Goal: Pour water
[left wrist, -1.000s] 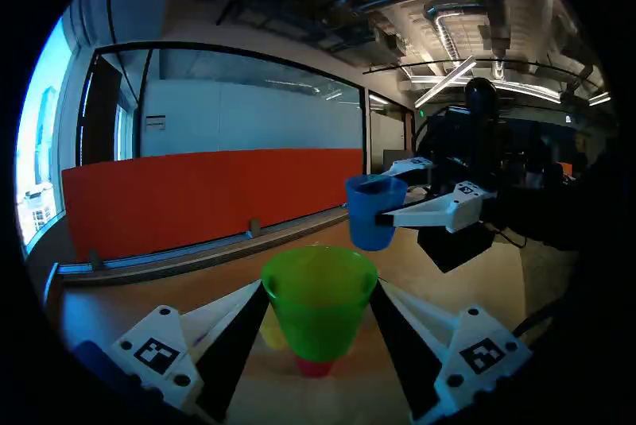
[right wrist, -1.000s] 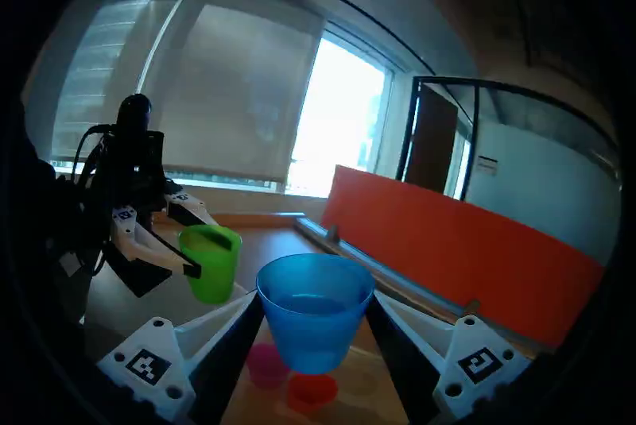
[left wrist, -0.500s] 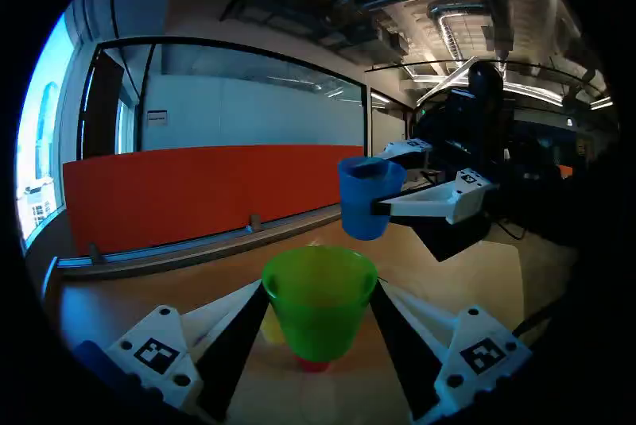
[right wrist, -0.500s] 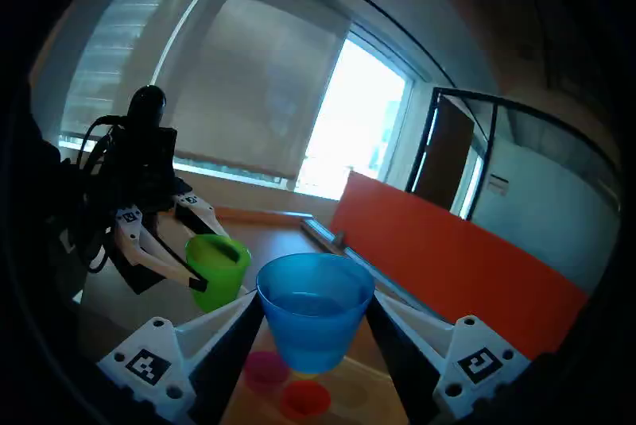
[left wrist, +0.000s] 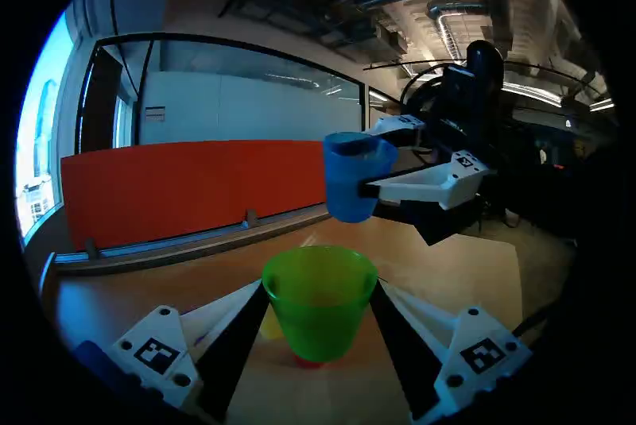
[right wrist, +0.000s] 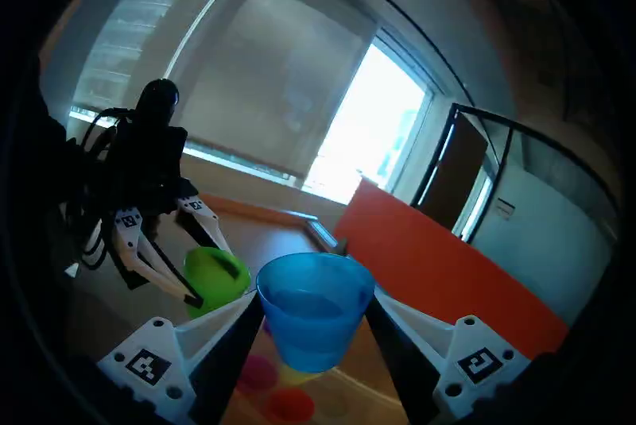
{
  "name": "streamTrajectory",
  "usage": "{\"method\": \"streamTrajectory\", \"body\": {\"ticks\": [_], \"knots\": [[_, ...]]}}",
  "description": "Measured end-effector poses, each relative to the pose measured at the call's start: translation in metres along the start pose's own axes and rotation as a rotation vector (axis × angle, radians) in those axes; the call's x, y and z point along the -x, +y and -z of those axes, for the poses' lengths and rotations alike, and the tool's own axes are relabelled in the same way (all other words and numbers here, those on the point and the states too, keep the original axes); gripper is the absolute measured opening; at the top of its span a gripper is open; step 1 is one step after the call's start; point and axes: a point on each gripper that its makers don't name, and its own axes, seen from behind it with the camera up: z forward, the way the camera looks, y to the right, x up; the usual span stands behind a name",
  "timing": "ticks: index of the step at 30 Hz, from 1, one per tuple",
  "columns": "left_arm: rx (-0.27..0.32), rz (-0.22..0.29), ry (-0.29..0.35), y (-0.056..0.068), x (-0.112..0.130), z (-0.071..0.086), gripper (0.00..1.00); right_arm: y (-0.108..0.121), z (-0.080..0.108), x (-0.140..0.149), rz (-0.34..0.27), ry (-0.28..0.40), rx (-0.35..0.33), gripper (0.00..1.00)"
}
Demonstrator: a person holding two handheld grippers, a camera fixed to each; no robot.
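The water is sitting level in the blue plastic cup, filling roughly the lower half, so none of it is leaving yet. I am holding that cup upright in my right gripper, jaws part-way closed and pressing on its two sides. In the left gripper view the blue cup is hanging in the air, above the rim of the green plastic cup and apart from it, not yet over its mouth as far as I can tell. I am gripping the green cup the same way in my left gripper, jaws clamped on its sides, mouth up, and it is looking empty. Both cups are off the wooden desk; small coloured cups are lying on it below. I am judging the pickups done, with the lining up, tipping and pouring all left to do.
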Motion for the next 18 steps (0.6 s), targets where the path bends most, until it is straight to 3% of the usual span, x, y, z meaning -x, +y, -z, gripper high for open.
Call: {"method": "streamTrajectory", "body": {"ticks": [18], "knots": [[0.003,0.007,-0.001,0.000,0.006,0.001,0.87,-0.002,-0.013,-0.019,0.113,0.000,-0.019,0.89]]}}
